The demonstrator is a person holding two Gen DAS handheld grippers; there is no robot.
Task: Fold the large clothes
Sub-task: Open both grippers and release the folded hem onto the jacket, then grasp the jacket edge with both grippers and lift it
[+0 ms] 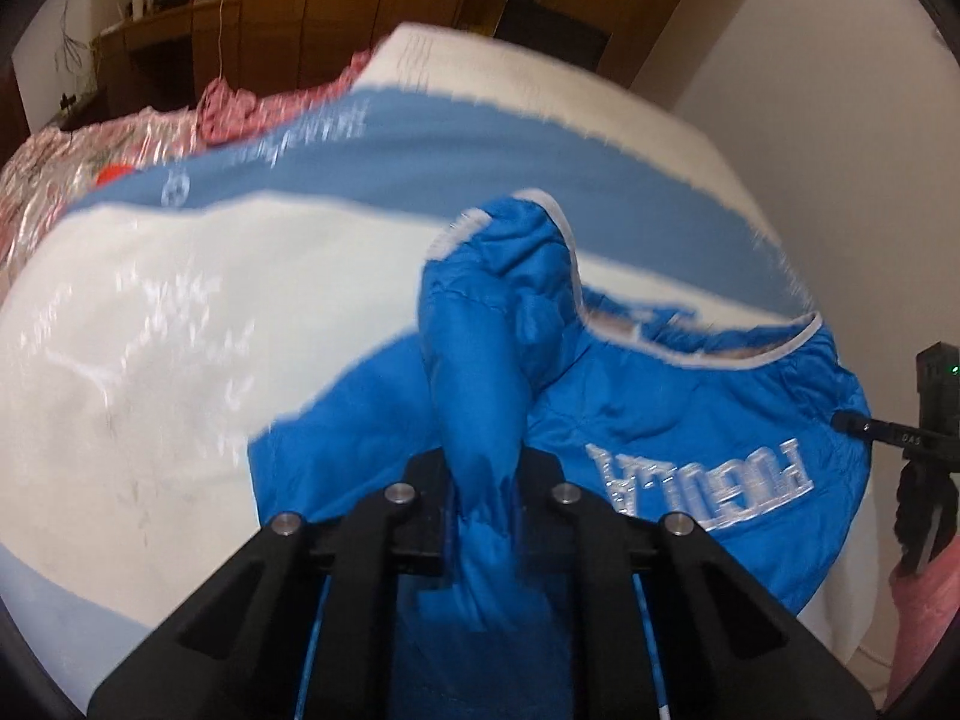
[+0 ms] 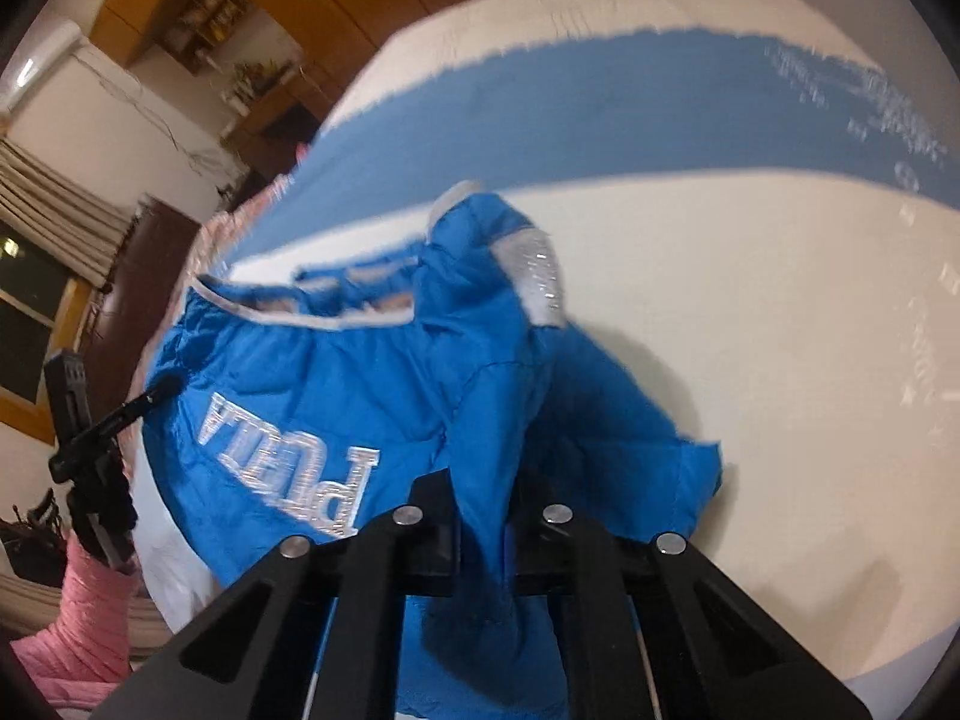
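A bright blue padded jacket [image 1: 690, 396] with white lettering and pale trim lies on a bed. My left gripper [image 1: 483, 501] is shut on a bunched blue sleeve of it, which rises in a fold ahead of the fingers. In the right wrist view the same jacket [image 2: 288, 372] spreads to the left, and my right gripper [image 2: 483, 516] is shut on another gathered blue fold of it. A silvery patch [image 2: 537, 276] shows on the lifted part. Each gripper appears at the other view's edge: the right gripper [image 1: 924, 444] and the left gripper [image 2: 90, 450].
The bed cover [image 1: 150, 330] is white with a wide blue stripe [image 2: 600, 114]. Pink patterned bedding [image 1: 90, 156] lies at the far left of the bed. Wooden cupboards [image 1: 336, 6] and a shelf stand beyond. A pink sleeve [image 2: 90, 612] of the person shows at the lower left.
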